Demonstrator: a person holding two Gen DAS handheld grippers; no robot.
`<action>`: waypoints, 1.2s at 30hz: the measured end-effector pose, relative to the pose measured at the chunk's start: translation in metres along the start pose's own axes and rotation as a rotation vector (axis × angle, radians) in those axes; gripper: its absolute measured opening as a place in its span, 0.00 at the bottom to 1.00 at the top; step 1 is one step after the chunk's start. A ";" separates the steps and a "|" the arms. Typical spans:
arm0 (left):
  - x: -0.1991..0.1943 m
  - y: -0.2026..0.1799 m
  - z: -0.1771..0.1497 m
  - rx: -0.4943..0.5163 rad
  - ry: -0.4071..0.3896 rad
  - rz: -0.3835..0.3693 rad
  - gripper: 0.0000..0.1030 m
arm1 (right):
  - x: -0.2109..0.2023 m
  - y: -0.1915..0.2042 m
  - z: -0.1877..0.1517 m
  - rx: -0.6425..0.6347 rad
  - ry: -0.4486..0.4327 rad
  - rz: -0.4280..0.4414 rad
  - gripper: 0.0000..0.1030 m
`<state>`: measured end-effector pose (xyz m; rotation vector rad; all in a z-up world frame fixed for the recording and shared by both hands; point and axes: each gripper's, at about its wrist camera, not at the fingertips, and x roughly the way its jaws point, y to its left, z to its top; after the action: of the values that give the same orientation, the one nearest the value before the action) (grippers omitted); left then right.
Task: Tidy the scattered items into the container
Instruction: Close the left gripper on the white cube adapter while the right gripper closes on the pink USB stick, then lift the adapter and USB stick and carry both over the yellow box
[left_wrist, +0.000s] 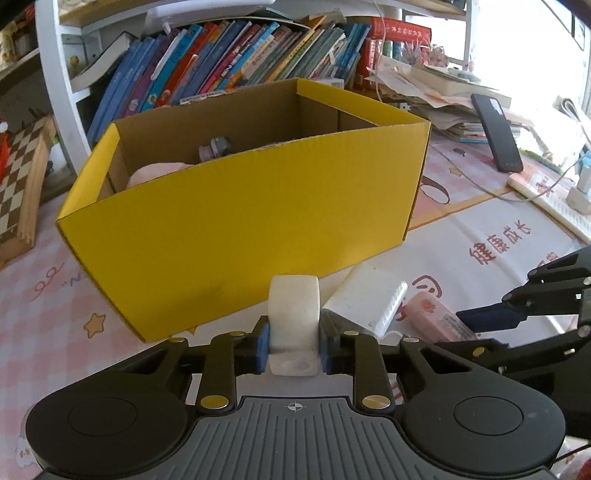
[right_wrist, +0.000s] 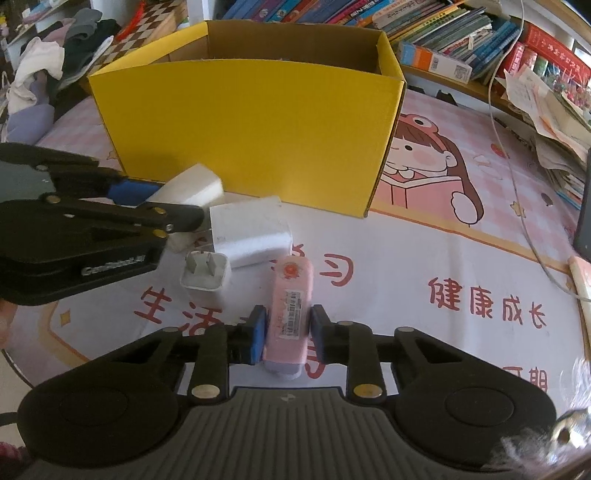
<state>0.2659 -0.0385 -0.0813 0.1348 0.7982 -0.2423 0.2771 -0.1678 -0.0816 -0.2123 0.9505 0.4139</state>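
Observation:
A yellow cardboard box stands open on the mat, also in the right wrist view; a pink thing and a small grey item lie inside. My left gripper is shut on a white charger block, seen from the right wrist view just in front of the box. My right gripper has its jaws around a pink tube, touching or nearly touching it on the mat; the tube also shows in the left wrist view.
A larger white adapter and a small white plug lie on the mat between the grippers. Books fill the shelf behind. A black phone, paper stacks and a white cable lie to the right. A chessboard leans at left.

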 end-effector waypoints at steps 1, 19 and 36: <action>-0.004 0.001 0.000 -0.008 -0.006 -0.005 0.23 | -0.002 -0.002 0.001 0.011 -0.001 0.004 0.23; -0.093 0.006 0.049 0.007 -0.273 -0.014 0.22 | -0.079 -0.032 0.062 0.089 -0.265 0.074 0.23; -0.026 0.032 0.124 0.062 -0.190 0.102 0.22 | -0.019 -0.049 0.190 -0.179 -0.317 0.086 0.23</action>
<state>0.3420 -0.0298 0.0242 0.2072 0.5934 -0.1801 0.4295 -0.1495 0.0415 -0.2598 0.6128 0.5937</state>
